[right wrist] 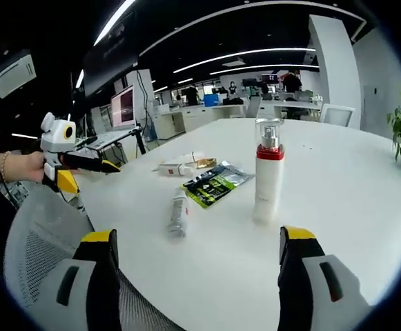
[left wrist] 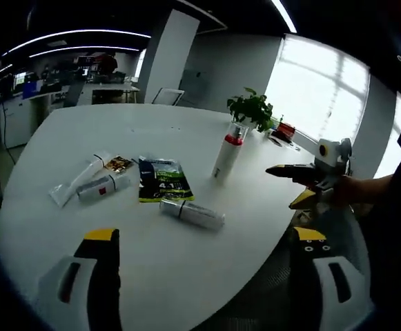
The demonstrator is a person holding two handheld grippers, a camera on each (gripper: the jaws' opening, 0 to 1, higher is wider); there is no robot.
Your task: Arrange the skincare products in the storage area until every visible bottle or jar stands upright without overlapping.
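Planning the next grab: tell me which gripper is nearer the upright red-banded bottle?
Right. The right gripper faces the upright bottle just ahead of its jaws; the left gripper sits farther back, beyond the lying bottle.

Daylight pours in from the window [left wrist: 324, 89] at far right, blown out to white glare. Ceiling strip lights [right wrist: 255, 54] glow in the dim far office. The table [left wrist: 83, 138] is evenly lit, with soft shadows. Fisheye bending curves edges; detail stays fairly sharp.
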